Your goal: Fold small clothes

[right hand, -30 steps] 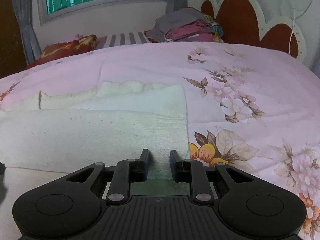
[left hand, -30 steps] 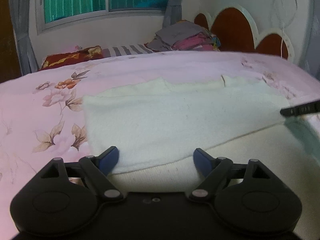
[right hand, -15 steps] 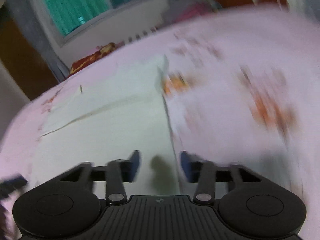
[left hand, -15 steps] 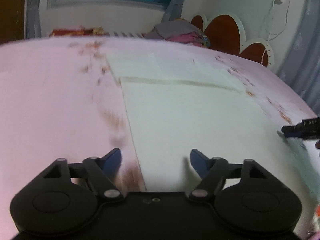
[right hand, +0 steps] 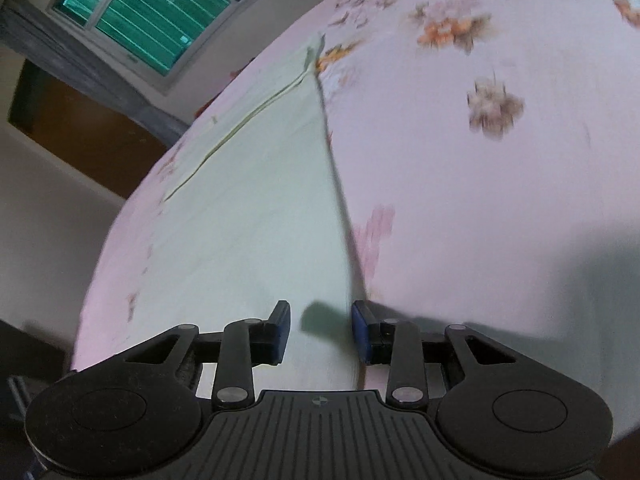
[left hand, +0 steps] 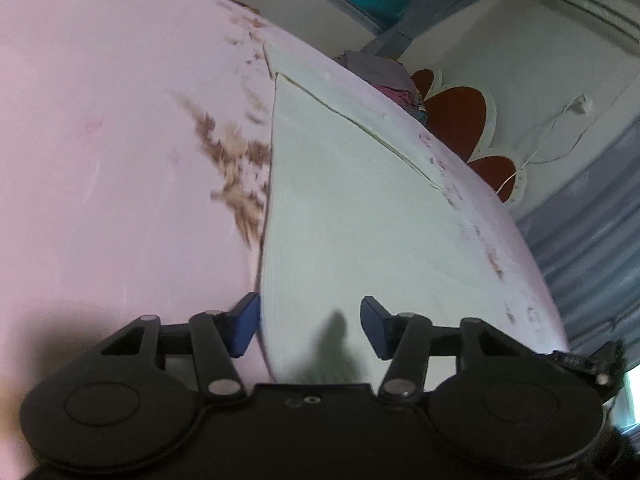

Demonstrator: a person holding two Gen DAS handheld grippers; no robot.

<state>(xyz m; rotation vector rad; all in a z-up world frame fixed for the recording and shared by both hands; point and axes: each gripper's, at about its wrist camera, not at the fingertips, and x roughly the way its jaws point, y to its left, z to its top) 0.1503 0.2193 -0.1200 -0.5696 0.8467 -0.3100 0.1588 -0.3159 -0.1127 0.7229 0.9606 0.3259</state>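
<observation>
Left gripper (left hand: 310,326): jaws stood spread, having just been closing; nothing pinched. The near left corner region of the white garment (left hand: 352,208) lay between and ahead of the jaws, its left edge running just inside the left blue pad (left hand: 245,330); whether the pads touched the cloth could not be told.

Right gripper (right hand: 320,330): jaws stood partly spread, narrower than the left pair, gripping nothing. The garment's (right hand: 260,208) near right corner lay between them, its right edge passing just inside the right blue pad (right hand: 361,336). A small shadow fell on the cloth between the pads.

White garment: spread flat on the bed (left hand: 120,160), reaching away from both pairs of jaws, a fold line crossing its far part.

Bed: pink floral sheet to the outer side of each pair of jaws.

Beyond the left jaws, far right: pile of clothes (left hand: 380,76), then red scalloped headboard (left hand: 460,116).

Beyond the right jaws, far left: green window (right hand: 160,20).
</observation>
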